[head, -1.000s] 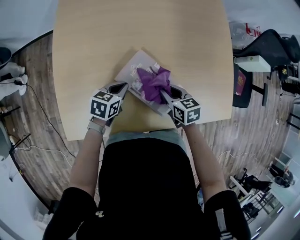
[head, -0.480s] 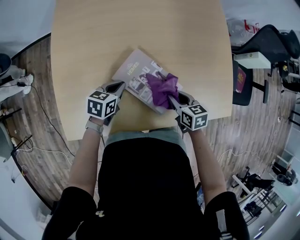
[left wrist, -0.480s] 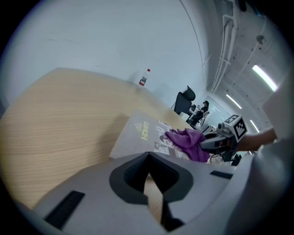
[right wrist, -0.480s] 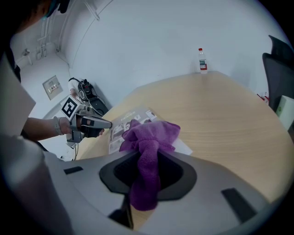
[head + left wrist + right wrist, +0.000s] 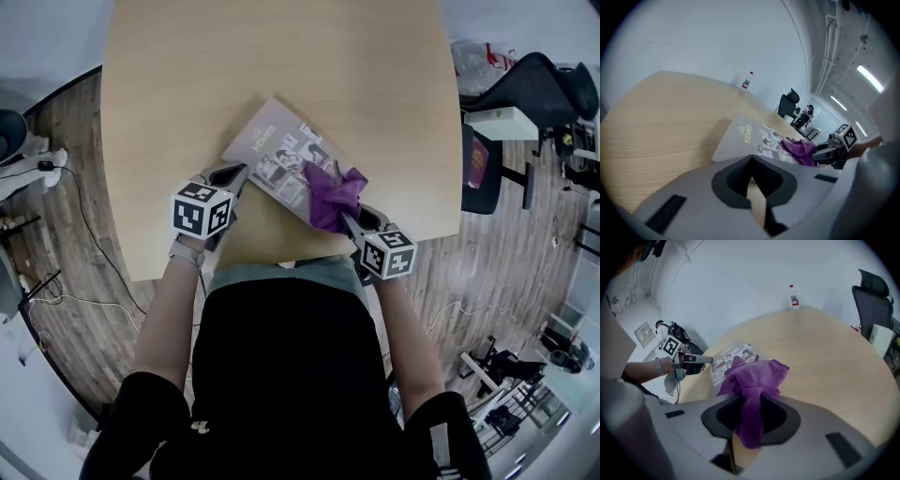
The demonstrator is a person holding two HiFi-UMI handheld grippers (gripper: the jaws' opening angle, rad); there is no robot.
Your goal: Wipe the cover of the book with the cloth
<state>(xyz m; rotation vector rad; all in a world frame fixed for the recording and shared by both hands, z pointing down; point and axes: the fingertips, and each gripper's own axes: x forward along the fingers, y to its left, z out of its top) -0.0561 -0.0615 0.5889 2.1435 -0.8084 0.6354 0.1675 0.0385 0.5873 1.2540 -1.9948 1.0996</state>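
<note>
purple cloth [image 5: 334,195] in right gripper [image 5: 352,217] rests on book [image 5: 277,159]

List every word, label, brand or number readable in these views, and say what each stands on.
"HOMES": yellow letters on the cover of the book.
Smaller print beside the photos on that cover: too small to read.
Label on the bottle at the far edge of the table: too blurred to read.

Black top [image 5: 281,375], grey left gripper [image 5: 240,172], marker cube [image 5: 202,210]
</note>
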